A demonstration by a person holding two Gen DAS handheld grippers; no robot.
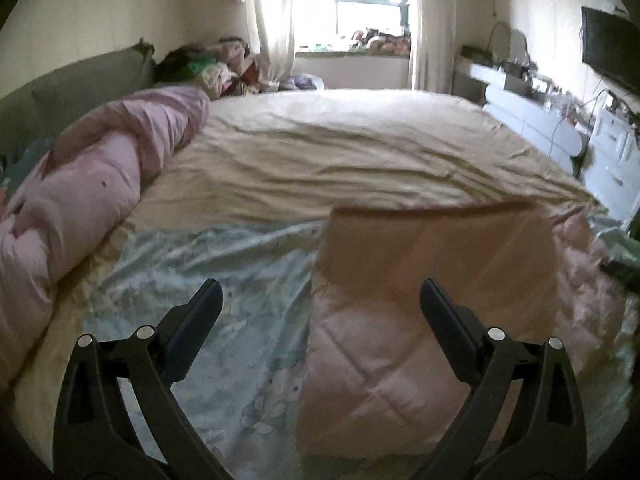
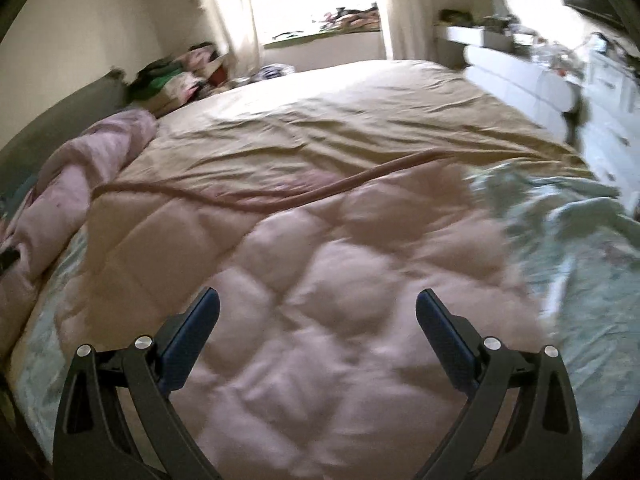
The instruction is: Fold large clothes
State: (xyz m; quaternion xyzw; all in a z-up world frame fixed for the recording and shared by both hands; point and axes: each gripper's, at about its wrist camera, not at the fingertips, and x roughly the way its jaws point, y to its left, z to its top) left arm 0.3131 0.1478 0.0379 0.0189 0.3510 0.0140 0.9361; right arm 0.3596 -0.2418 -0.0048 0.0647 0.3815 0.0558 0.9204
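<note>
Nearest, the left gripper (image 1: 320, 296) hangs with its jaws spread wide and nothing between them, over a pale green floral sheet (image 1: 208, 280). The right gripper (image 2: 318, 304) is likewise spread and empty, just above the pink quilt (image 2: 320, 300). The quilt lies on the near part of the bed, partly folded: in the left view a squared flap (image 1: 432, 256) lies to the right. Beyond it stretches a tan cover (image 1: 340, 152). A bunched pink duvet (image 1: 100, 184) lies along the left. Farthest, curtains (image 1: 272, 20) frame a bright window (image 1: 360, 0).
</note>
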